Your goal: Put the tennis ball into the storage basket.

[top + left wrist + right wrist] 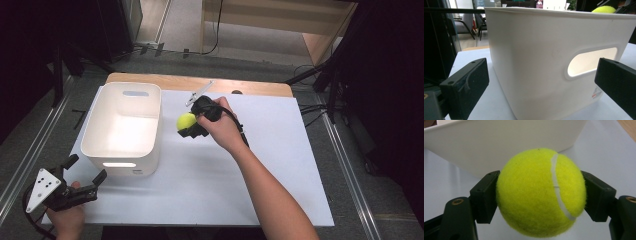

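Observation:
A yellow-green tennis ball (186, 120) (541, 192) is clamped between the jaws of my right gripper (189, 125) (541, 197), which is shut on it and held above the white table cover just right of the white bin (123, 128) (499, 142). The ball's top (604, 9) peeks over the bin's far rim in the left gripper view. My left gripper (86, 170) (544, 85) rests open at the table's front left corner, its jaws spread wide and facing the bin's near wall (536, 62) with its handle slot. Nothing lies between those jaws.
The white cover (260, 170) spans most of the wooden table (250, 87). A metal clip-like piece (198, 93) lies near the back edge behind the right hand. Dark stands and cables surround the table.

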### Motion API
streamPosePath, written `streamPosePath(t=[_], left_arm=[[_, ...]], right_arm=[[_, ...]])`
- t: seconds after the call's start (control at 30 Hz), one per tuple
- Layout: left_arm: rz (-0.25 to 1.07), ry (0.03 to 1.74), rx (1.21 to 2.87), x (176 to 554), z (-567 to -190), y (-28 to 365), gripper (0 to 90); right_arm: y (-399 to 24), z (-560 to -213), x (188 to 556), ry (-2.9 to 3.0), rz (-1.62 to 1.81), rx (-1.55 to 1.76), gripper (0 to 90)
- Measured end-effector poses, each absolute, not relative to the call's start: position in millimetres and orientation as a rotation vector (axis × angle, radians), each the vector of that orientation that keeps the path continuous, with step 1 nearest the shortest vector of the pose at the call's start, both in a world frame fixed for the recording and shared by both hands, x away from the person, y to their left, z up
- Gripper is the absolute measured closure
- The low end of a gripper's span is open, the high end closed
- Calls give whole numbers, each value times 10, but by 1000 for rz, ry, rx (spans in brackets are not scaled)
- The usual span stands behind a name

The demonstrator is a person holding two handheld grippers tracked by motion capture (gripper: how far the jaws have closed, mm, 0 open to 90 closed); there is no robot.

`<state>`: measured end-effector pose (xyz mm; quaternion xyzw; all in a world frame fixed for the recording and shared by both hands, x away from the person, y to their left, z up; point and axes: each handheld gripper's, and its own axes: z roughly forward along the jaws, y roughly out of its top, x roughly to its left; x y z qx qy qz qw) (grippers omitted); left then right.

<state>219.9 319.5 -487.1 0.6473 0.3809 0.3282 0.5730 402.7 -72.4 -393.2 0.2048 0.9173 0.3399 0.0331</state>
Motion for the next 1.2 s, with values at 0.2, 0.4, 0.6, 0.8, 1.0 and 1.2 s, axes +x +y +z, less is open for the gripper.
streamPosePath(t=[0.2,0.4,0.6,0.8,1.0,1.2], left_arm=[[770,894,1520,2198,-4871,3193,0],[770,893,1521,2198,-4871,3193,0],[772,891,1526,2198,-4870,3195,0],[771,892,1524,2198,-4870,3195,0],[773,889,1527,2199,-4870,3193,0],[772,887,1529,2201,-4870,3192,0]], right_arm=[[-669,-3865,3987,2820,1062,578,229],[-616,-3800,3938,2821,1080,568,229],[-561,-3743,3884,2822,1087,544,229],[-509,-3682,3825,2826,1096,509,229],[-473,-3625,3777,2823,1106,491,229],[-445,-3574,3760,2819,1123,471,229]])
